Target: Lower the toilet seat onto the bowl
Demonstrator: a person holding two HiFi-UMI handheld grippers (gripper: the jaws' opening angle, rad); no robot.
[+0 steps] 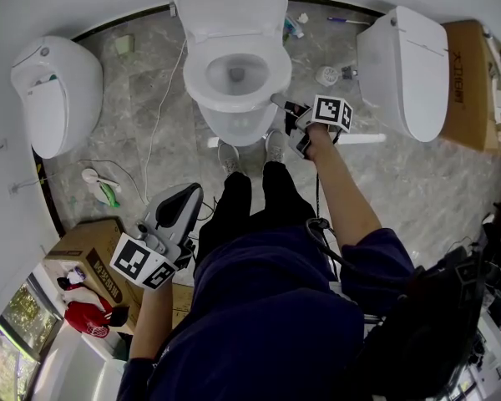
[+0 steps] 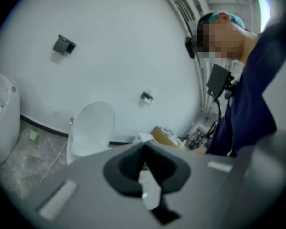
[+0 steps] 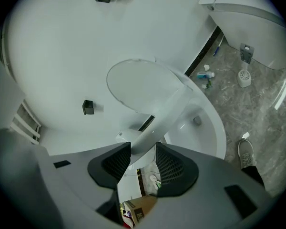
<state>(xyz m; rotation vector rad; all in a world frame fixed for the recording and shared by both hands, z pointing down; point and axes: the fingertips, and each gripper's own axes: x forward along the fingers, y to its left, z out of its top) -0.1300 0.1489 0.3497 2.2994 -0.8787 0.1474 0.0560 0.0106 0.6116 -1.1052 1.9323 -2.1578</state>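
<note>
While the right gripper is clamping the toilet seat above the bowl, we are aiming for a slow descent, keeping its 2 pads square, avoiding a slam.

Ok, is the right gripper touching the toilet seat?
Touching. The right gripper view shows the rim of the toilet seat running between the jaws of the right gripper, with both pads against it and no gap on either side.
</note>
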